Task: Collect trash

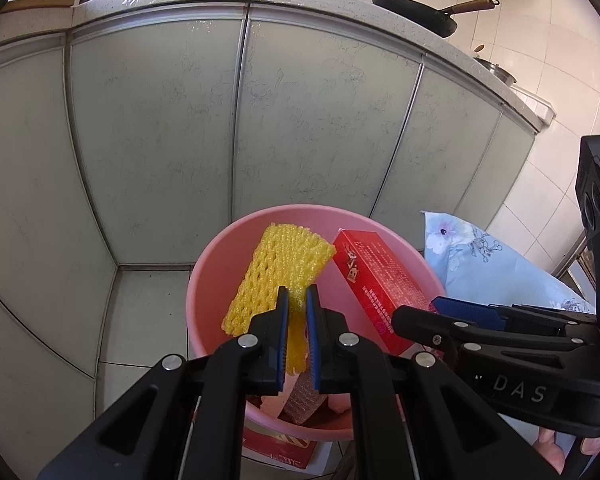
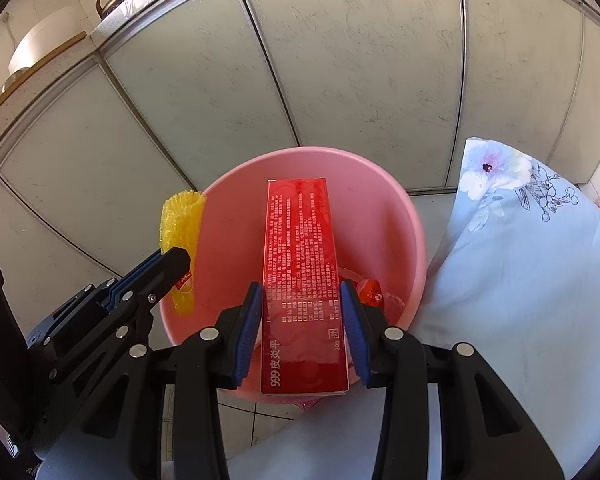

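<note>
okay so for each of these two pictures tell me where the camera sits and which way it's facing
Left wrist: on the left hand-held gripper, looking down along its fingers into the pink bucket; it pinches yellow foam net; fingers show at the lower right.
Right wrist: on the right hand-held gripper, looking down into the bucket, clamping a red box.
Shared: bucket, net, box, cabinet doors, floral cloth, each other's gripper.

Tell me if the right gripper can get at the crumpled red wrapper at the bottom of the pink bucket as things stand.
Probably not yet. The right gripper is shut on the red box, which hangs over the pink bucket and partly covers the red wrapper; its jaws aren't free.
</note>
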The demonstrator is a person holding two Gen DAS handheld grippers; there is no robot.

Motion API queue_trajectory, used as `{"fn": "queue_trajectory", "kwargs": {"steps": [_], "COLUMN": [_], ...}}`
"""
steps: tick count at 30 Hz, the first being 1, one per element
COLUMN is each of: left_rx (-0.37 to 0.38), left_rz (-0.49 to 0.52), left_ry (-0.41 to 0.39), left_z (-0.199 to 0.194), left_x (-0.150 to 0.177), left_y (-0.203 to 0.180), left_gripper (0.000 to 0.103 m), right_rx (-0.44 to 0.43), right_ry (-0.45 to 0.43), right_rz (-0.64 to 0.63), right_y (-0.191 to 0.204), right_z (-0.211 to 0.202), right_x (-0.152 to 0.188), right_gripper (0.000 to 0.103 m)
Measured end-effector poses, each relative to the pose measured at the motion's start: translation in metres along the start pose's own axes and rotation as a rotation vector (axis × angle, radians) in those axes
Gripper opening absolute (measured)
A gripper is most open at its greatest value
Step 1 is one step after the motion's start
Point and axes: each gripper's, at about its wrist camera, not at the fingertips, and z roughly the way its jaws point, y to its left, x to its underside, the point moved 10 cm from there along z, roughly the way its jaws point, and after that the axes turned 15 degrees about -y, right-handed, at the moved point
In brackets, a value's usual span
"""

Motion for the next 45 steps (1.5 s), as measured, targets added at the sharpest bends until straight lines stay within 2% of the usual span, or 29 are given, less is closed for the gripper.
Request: {"fn": "queue_trajectory", "kwargs": {"steps": [13,23,27,38,45], "left_rx": [-0.025,-0.048,-0.046,-0.049,-0.048], "left_rz": [0.013,0.031,0.035,0.038,0.052], "left_ry": [0.02,0.01,0.0,-0.031,-0.048], "left_z": [0.008,0.002,-0.004,-0.025,-0.04], "left_x": [0.005,-0.001,-0.006,-0.019,-0.027], "left_y": [0.001,-0.001,-0.001,-0.003,-0.006], "left_gripper": [0.01,0.03,0.031,0.048,0.052], "right_rx": [0.025,0.02,0.016,0.007,0.003], "right_ry": [0.008,-0.011,-0.026,-0.074,-0.111], "right_rz": [-0.005,-0.019,-0.034,-0.051,-0.068], "right_y": [-0.002,-0.005,-0.004,-0.002,0.0], "right_z": [0.01,-0.001,-0.008,-0.032,-0.047], "right_x": [0.001,-0.001,-0.003,-0.011,-0.015], "right_gripper": [0.041,0.041,0.041,0.041,0.041]}}
